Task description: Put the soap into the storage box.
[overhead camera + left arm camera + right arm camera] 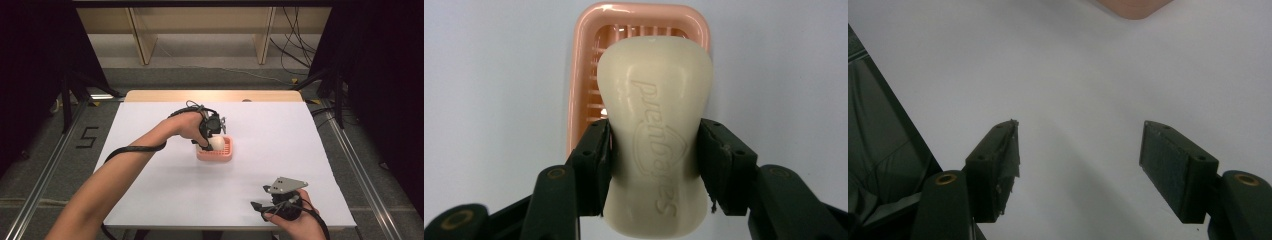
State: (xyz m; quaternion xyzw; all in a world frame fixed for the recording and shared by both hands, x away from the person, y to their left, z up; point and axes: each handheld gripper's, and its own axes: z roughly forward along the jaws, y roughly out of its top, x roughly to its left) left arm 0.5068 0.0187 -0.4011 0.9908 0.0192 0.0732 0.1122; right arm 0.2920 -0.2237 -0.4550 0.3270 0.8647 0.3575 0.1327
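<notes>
Looking down from the high view, your left gripper (210, 134) over the pink soap dish (222, 156) mid-table, left gripper view, jaws clamped on the cream soap bar (655, 135) above that dish, right gripper view, your right gripper (1079, 167) jaws wide apart, nothing between, over the white table (1073, 75)

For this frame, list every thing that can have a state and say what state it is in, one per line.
Soap bar: clamped at its waist between the left gripper's fingers, held over the soap dish.
Pink soap dish: upright on the white table, under the soap; whether they touch is unclear.
Left gripper: shut on the soap bar.
Right gripper: open, nothing between its fingers, over the table's near edge.
</notes>
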